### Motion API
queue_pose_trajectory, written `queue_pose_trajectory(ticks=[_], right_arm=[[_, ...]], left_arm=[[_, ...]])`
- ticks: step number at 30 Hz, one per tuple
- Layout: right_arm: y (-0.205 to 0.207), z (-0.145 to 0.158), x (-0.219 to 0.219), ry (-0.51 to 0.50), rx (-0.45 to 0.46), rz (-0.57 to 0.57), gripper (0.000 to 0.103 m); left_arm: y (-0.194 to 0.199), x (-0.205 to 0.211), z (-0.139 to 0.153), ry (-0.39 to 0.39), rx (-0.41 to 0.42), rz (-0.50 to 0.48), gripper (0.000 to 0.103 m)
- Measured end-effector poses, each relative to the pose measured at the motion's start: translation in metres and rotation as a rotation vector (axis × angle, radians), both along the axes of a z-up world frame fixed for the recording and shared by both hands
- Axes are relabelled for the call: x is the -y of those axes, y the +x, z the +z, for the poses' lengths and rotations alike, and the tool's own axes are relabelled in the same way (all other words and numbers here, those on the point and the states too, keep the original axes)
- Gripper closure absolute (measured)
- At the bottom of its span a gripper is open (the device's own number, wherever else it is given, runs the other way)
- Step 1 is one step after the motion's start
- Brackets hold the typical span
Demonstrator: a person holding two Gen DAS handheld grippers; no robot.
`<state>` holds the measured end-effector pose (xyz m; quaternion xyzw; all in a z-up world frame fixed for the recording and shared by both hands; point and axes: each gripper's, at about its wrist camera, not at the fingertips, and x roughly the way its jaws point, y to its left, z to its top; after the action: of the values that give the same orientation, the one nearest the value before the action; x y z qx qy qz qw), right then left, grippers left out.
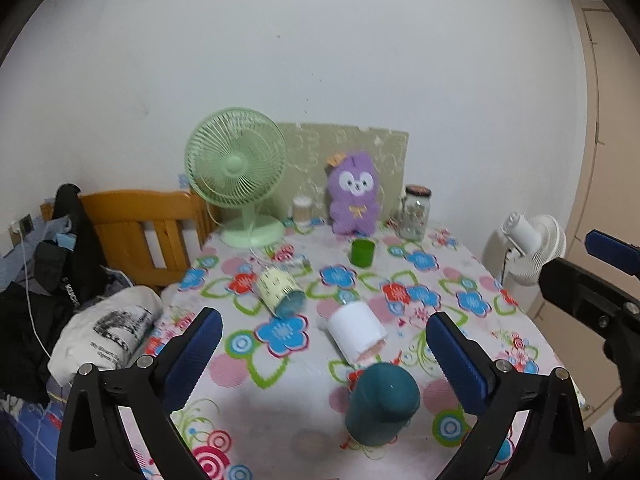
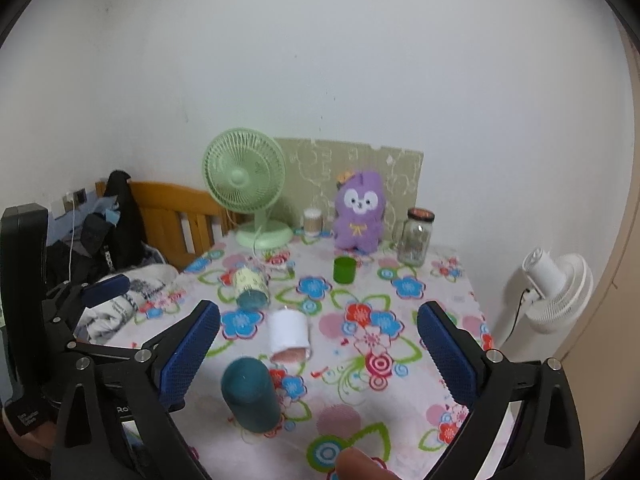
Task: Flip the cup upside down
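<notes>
A teal cup (image 1: 380,404) stands upside down on the flowered tablecloth near the front; it also shows in the right wrist view (image 2: 251,394). A white cup (image 1: 357,330) lies on its side behind it, mouth toward me, also in the right wrist view (image 2: 289,334). A pale yellow cup (image 1: 280,290) with a teal inside lies on its side further left, also in the right wrist view (image 2: 252,286). A green cup (image 1: 363,253) stands upright near the back. My left gripper (image 1: 324,354) is open and empty above the teal cup. My right gripper (image 2: 318,350) is open and empty.
At the back stand a green desk fan (image 1: 236,172), a purple plush toy (image 1: 354,194), a glass jar (image 1: 416,212) and a small container (image 1: 302,208). A wooden headboard (image 1: 140,224) and piled clothes lie left. A white fan (image 1: 532,240) stands right of the table.
</notes>
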<state>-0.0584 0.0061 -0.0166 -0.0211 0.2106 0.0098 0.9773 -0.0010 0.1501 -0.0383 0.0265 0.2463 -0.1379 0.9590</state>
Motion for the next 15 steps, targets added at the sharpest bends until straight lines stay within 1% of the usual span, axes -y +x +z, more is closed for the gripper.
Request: queue_pose_trajectory(ticks=[6, 12, 15], right_arm=[[-0.011, 0.02, 0.0, 0.018, 0.076, -0.034, 0.0], [-0.016, 0.027, -0.004, -0.026, 0.106, -0.055, 0.0], [-0.018, 0.028, -0.006, -0.027, 0.117, -0.052, 0.0]], left_arm=[[-0.005, -0.008, 0.016, -0.007, 0.06, 0.04, 0.0], [-0.01, -0.018, 0.029, -0.034, 0.114, 0.076, 0.0], [-0.012, -0.022, 0.035, -0.049, 0.135, 0.088, 0.0]])
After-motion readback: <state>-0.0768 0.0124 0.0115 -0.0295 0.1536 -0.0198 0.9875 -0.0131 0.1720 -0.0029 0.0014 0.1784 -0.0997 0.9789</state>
